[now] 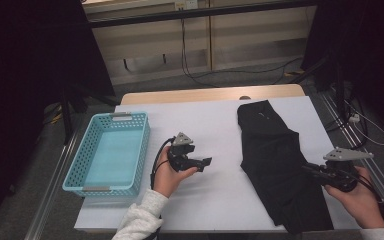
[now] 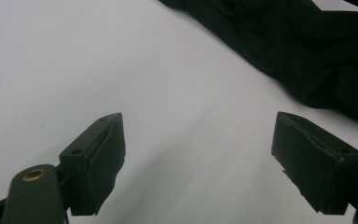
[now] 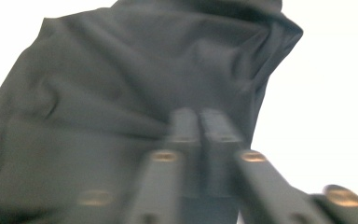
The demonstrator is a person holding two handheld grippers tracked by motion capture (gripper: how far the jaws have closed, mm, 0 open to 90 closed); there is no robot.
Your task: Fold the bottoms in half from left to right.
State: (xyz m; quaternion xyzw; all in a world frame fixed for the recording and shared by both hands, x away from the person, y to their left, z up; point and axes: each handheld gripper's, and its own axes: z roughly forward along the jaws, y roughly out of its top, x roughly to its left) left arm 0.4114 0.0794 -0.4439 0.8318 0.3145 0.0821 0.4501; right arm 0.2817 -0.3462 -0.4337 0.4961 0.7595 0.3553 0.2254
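Two tongs at a white surface, one near a black garment

We see the black garment [image 1: 275, 165] lying spread on the right half of the white surface [image 1: 210, 120], running from the far edge toward the near one. Our right tongs [image 1: 310, 169] sit at its right edge, over the cloth; in the right gripper view the jaws stand together, blurred, and we cannot tell whether any fabric is caught between them. Our left tongs [image 1: 206, 162] hover over bare surface between the garment and a light blue basket [image 1: 87, 182] at the left; in the left gripper view the jaws stand wide apart with nothing between them and the garment's edge beyond.
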